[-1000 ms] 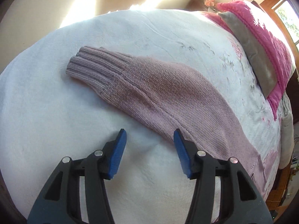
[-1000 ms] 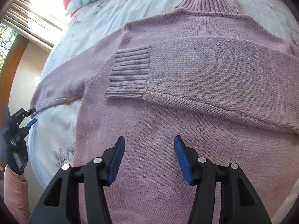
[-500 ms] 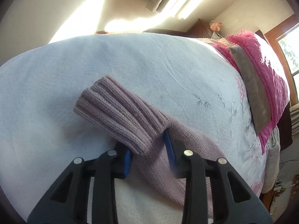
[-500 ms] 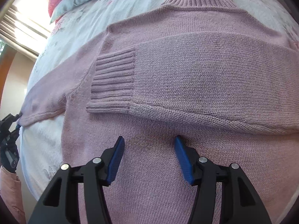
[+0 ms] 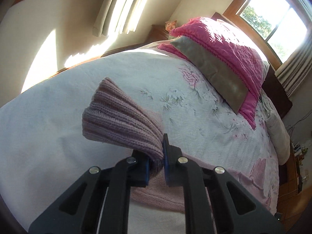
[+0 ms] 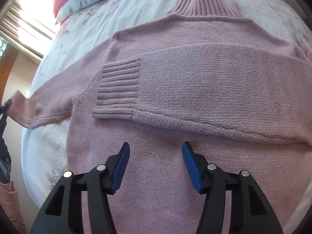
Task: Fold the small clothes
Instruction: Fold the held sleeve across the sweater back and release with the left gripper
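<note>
A pale pink knitted jumper with a ribbed roll neck (image 6: 195, 97) lies flat on the white floral bedspread (image 5: 195, 105). One sleeve is folded across its chest, the ribbed cuff (image 6: 119, 89) resting near the opposite shoulder seam. The other sleeve stretches out sideways; its ribbed cuff (image 5: 120, 120) is lifted clear of the bedspread, pinched between the blue pads of the left gripper (image 5: 157, 161), which is clamped tight on the knit. The right gripper (image 6: 155, 165) hovers over the jumper's lower body — jaws spread wide, holding nothing. Beyond, a bright pink quilted pillow (image 5: 230, 44) sits at the head of the bed, a grey-green velvet cushion (image 5: 212, 72) leaning against it.
</note>
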Demonstrator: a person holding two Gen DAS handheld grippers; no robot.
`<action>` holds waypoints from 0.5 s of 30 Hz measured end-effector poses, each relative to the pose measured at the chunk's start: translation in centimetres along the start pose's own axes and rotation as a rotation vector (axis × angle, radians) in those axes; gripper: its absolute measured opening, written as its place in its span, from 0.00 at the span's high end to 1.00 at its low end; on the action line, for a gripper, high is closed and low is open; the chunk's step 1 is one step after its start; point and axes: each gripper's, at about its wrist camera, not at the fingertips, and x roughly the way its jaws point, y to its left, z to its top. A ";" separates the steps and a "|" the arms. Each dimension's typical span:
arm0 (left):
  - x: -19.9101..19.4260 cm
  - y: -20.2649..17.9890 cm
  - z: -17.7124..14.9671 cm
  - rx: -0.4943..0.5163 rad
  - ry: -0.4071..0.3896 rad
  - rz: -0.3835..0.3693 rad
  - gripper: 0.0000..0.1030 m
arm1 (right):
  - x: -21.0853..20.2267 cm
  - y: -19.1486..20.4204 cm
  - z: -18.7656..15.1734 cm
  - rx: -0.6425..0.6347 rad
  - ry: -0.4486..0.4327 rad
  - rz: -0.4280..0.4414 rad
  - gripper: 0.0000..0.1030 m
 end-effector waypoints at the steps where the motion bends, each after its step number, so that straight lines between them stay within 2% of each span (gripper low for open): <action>1: 0.2 -1.3 -0.5 0.024 0.006 -0.010 0.91 | -0.6 -0.4 -0.1 -0.007 -0.006 -0.013 0.45; 6: 1.5 -8.7 -4.4 0.149 0.057 -0.087 0.91 | -3.0 -3.2 -0.7 -0.008 -0.030 -0.044 0.45; 15: 3.7 -22.2 -14.1 0.341 0.154 -0.231 0.91 | -5.8 -8.0 -2.0 0.033 -0.074 -0.033 0.45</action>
